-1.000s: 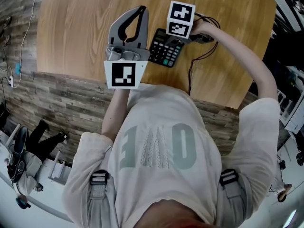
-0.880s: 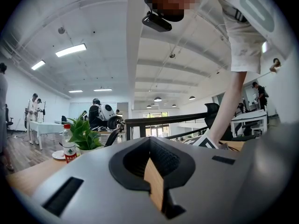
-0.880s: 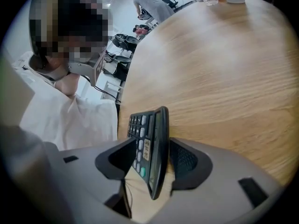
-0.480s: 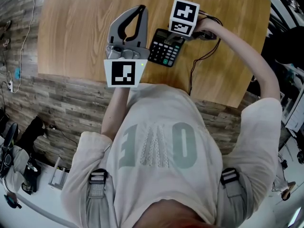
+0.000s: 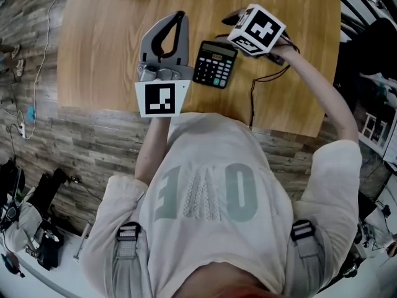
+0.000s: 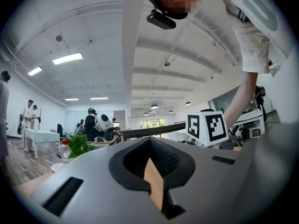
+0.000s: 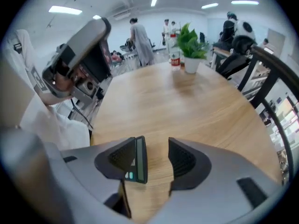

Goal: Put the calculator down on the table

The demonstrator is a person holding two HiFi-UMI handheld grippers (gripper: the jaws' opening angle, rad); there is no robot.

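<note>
– wooden table, calculator flat on it, near closed, empty left claw.
– right claw wide open, off it. light, stiff, slick; worth pinching across its side edges.

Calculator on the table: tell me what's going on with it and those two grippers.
A person holds a two-jaw gripper in each hand over a light wooden table. The black desk calculator lies flat on the table, gripped by nothing. The right gripper hangs close by it, tilted downward, its jaws wide apart and off the calculator. The left gripper is at the calculator's other side, jaws together and empty. The put-down looks done.
</note>
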